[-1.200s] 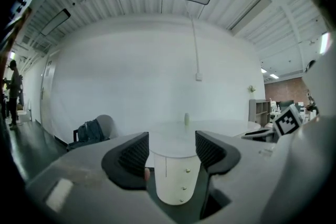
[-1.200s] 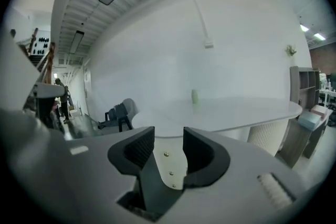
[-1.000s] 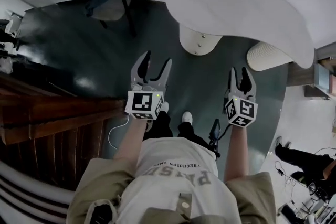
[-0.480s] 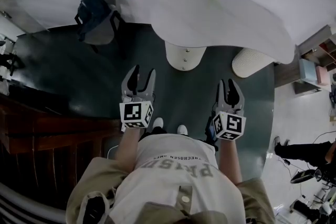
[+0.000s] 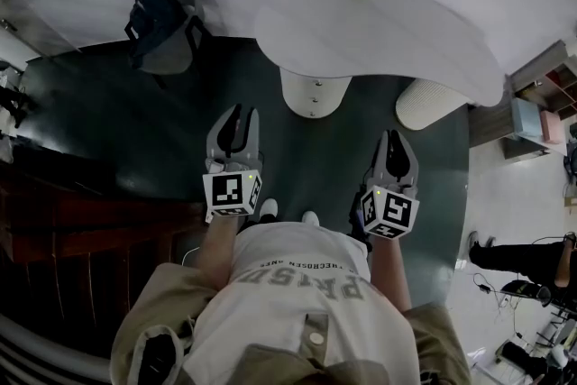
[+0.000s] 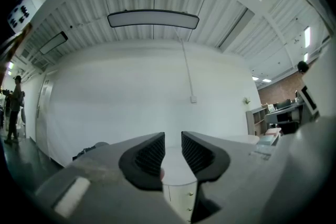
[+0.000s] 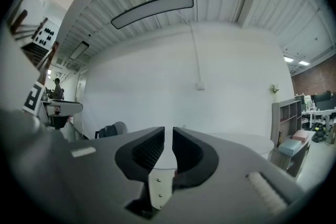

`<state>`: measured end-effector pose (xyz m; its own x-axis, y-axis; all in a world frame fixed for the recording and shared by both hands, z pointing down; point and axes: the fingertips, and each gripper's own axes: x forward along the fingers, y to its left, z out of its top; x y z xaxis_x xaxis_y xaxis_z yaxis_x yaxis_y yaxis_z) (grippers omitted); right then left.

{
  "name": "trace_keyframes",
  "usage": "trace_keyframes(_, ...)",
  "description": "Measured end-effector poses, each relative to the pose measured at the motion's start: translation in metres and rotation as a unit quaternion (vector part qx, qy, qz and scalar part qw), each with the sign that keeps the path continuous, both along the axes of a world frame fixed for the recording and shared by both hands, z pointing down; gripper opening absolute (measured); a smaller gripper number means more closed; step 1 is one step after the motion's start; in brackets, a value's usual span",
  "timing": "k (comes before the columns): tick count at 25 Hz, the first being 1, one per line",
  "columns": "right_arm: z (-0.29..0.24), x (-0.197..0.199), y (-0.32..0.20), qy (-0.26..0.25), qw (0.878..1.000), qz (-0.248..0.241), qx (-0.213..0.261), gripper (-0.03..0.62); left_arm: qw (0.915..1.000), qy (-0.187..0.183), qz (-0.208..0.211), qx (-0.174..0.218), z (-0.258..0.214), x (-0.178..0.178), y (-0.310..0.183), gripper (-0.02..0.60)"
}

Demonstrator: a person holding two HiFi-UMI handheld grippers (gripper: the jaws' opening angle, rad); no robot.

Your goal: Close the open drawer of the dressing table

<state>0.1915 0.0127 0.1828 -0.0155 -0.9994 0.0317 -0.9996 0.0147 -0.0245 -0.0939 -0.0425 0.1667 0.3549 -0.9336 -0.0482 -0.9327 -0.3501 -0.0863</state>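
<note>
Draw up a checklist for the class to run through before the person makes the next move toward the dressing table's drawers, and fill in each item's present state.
1. Left gripper empty: ok. Its jaws have just been closing, with a gap left and nothing between them.
2. Right gripper empty: ok. Its jaws have just been closing to a slim gap.
3. Drawer unit ahead of both grippers: ok, not touched.
4. Which drawer stands open: cannot tell from these views.
5. White ribbed cylinder apart from the right gripper: ok.

Bright ceiling panel (image 6: 153,19) above left gripper (image 6: 173,139) lights both gripper views evenly; head view dim, floor (image 5: 135,122) dark; fisheye edges curved, corners black.
</note>
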Motion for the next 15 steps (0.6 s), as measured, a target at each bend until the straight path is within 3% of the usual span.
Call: trace_keyframes(15,0.0,0.0022,-0.0031,0.0,1.0,0.008,0.003,0.006,0.9997,-0.015,0.001,0.021,-0.0061,0.0055,-0.0029,0.008)
